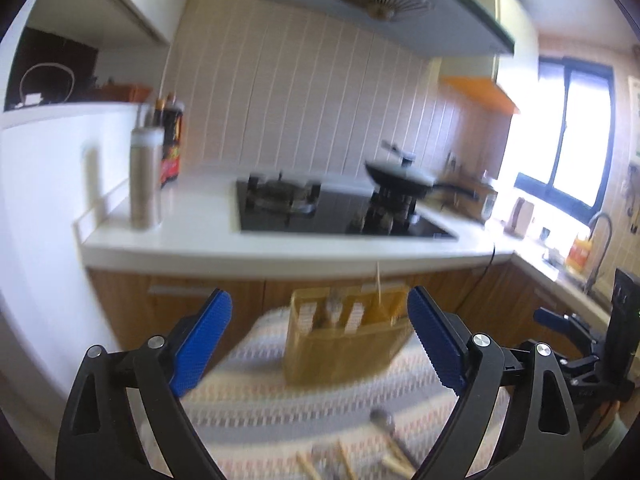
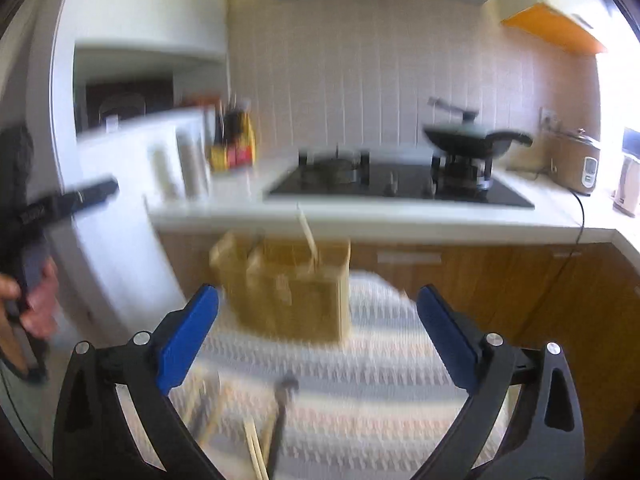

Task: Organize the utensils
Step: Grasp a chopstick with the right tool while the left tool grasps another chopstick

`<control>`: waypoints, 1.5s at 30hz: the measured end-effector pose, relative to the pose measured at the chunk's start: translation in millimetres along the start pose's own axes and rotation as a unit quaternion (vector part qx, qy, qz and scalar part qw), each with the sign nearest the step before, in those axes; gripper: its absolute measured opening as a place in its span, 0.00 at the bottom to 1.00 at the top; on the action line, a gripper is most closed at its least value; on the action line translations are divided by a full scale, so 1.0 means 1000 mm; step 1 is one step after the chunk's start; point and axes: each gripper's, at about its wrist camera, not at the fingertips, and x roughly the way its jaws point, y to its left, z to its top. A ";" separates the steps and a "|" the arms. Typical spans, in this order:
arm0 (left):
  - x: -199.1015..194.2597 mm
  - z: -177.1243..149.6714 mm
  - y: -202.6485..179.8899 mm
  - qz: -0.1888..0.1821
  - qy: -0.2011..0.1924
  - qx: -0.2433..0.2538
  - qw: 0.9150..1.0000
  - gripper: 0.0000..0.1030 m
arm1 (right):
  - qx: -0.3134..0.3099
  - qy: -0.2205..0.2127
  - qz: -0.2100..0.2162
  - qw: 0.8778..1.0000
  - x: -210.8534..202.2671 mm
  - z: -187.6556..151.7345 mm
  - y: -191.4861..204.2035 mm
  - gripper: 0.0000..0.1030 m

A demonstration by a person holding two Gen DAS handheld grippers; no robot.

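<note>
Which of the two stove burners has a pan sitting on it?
The right-hand burner carries the dark pan with its long handle. The left-hand burner is bare, nearer the sauce bottles.

The left hand-held gripper [image 1: 320,336] points forward and slightly downward, its blue pads [image 1: 202,338] spread wide with nothing between them. The right hand-held gripper [image 2: 318,336] is tilted likewise, jaws wide apart and empty. A hand [image 2: 34,300] grips the left gripper's handle, seen left of the right gripper.
</note>
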 end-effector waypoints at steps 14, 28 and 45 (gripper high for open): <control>0.076 -0.153 0.029 0.014 0.279 -0.042 0.959 0.53 | -0.060 0.340 0.104 0.933 0.098 -0.090 0.052 0.69; 0.113 -0.205 -0.002 0.098 0.336 0.055 0.935 0.42 | -0.152 0.375 0.136 0.904 0.134 -0.123 0.082 0.36; 0.096 -0.205 -0.007 0.036 0.362 0.138 0.921 0.05 | -0.172 0.416 0.139 0.882 0.151 -0.125 0.105 0.19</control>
